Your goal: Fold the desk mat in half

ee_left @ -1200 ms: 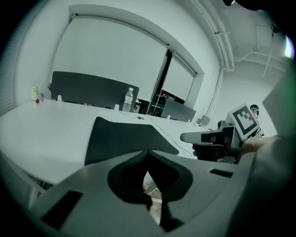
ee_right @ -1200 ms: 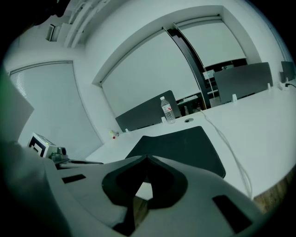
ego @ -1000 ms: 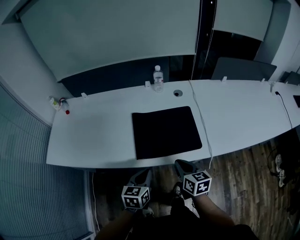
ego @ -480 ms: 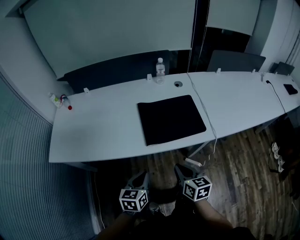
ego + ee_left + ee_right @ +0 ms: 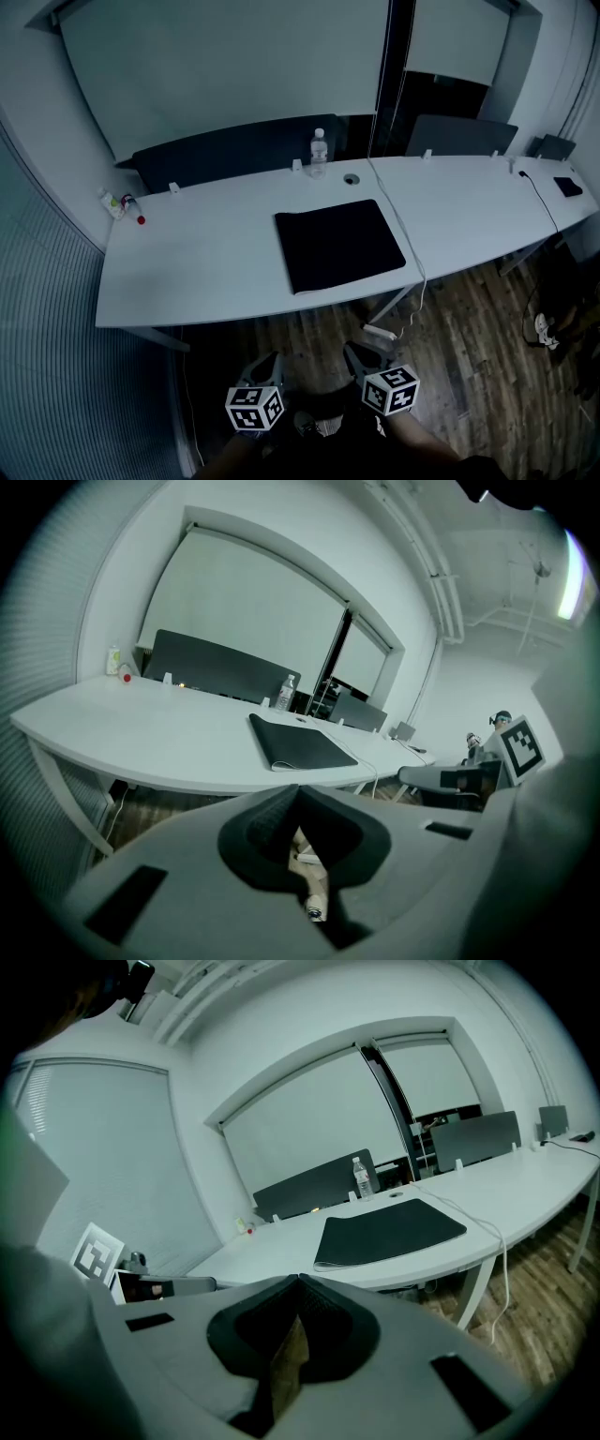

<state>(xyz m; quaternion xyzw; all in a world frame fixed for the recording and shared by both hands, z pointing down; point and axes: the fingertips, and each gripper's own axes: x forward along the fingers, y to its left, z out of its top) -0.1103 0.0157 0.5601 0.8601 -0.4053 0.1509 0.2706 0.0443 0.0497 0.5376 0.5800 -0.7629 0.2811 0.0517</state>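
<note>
With the left gripper (image 5: 265,367) and right gripper (image 5: 362,354) pressed together, empty, well short of the bench (image 5: 206,267), the mat (image 5: 339,244) there looks already doubled, needing only an edge check.

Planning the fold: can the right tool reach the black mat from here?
Probably not yet. The right tool hangs over the floor, short of the desk and the mat. Nothing blocks the way; stepping closer should do.

1. Head view: above, well back from the desk (image 5: 206,262), looking steeply down.
2. My two gripper views: low, facing its near edge.
3. All three share the desk mat (image 5: 337,244).
</note>
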